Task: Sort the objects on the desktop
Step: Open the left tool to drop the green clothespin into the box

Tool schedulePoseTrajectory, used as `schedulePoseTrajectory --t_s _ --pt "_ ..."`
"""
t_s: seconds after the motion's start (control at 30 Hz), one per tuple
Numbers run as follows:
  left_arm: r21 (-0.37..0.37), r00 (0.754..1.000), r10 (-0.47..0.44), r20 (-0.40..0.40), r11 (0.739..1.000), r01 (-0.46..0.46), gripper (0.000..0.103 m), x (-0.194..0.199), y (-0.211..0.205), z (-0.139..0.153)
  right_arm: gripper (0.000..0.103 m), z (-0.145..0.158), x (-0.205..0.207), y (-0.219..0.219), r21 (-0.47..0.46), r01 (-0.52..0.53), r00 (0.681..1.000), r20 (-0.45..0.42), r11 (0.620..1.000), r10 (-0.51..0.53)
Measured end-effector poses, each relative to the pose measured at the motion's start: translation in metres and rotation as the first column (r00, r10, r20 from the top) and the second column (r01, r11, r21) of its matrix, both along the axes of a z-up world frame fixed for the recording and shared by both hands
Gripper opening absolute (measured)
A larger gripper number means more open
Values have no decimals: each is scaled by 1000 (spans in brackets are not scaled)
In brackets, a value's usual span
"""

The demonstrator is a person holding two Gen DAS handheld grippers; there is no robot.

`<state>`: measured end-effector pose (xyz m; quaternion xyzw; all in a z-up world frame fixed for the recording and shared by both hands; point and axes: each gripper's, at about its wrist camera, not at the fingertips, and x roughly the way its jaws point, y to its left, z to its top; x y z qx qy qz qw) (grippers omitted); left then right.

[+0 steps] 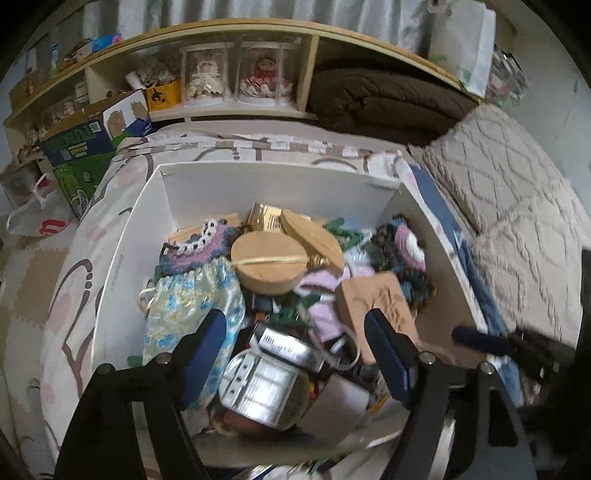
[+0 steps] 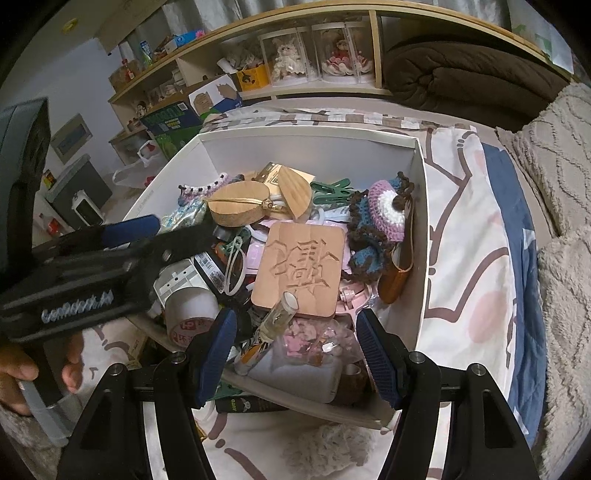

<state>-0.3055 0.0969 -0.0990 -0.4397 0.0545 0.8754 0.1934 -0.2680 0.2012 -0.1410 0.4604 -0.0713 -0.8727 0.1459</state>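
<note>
left gripper (image 1: 295, 354) hovers over the white cardboard box (image 1: 122, 266) of clutter on the bed, jaws apart, nothing between them. the square carved wooden plaque (image 2: 301, 267) sits mid-box. right gripper (image 2: 293, 350) hangs beside, jaws open and empty.

Wooden shelf (image 1: 221, 33) behind bed (image 1: 258, 147) (curtained)

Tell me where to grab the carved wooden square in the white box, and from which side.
Grip the carved wooden square by its two side edges, coming from above. It lies nearly flat on top of the pile, face up, its left and right edges mostly clear; the glass vial leans on its near edge. The open right gripper hovers just short of it.
</note>
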Motion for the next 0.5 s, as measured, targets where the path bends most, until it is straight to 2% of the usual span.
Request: schedulePoseTrajectory --t_s 0.17,0.4,0.5 --pt "-72 997 -65 30 995 67 77 14 -4 -4 67 0 0 4 -1 6 1000 2 1000 -6" --pt "-51 983 -157 90 985 162 77 25 -4 -4 67 -4 -1 9 4 17 1000 13 1000 -17" --pt "-112 980 -173 95 977 184 77 25 6 -11 67 -4 0 8 10 14 1000 12 1000 -14"
